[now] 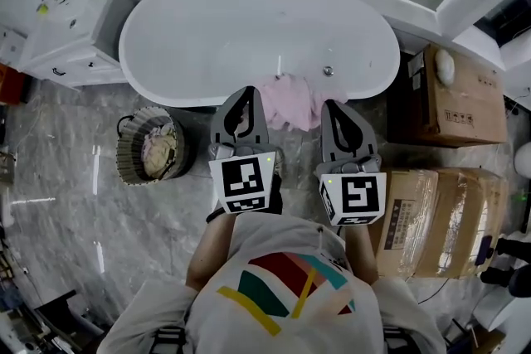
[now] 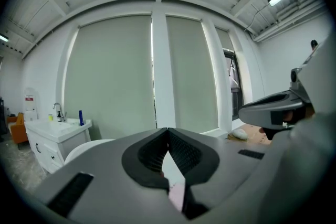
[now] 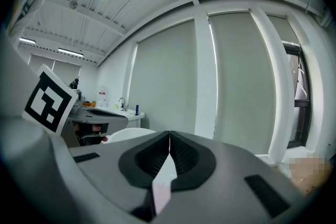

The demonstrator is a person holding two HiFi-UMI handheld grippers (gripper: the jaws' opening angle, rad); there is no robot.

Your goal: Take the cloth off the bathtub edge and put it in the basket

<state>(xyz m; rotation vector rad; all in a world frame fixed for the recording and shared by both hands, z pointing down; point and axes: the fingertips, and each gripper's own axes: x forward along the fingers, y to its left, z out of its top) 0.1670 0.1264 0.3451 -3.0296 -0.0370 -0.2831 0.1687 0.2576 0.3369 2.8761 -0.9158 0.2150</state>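
A pink cloth (image 1: 290,102) hangs over the near edge of the white bathtub (image 1: 191,29). My left gripper (image 1: 246,91) is held just left of the cloth, jaws shut with nothing in them. My right gripper (image 1: 334,104) is level with the cloth's right side, also shut and empty. A round woven basket (image 1: 133,152) stands on the floor to the left of the grippers, with a pale cloth inside. In the left gripper view the left gripper (image 2: 168,129) has its pads pressed together. In the right gripper view the right gripper (image 3: 169,132) also has its pads together. Both point at the window wall.
A white vanity (image 1: 75,25) with a tap stands at the back left. Cardboard boxes (image 1: 452,95) are stacked to the right of the tub, with a wrapped one (image 1: 440,220) nearer. The floor is grey marble. The person's shirt fills the bottom of the head view.
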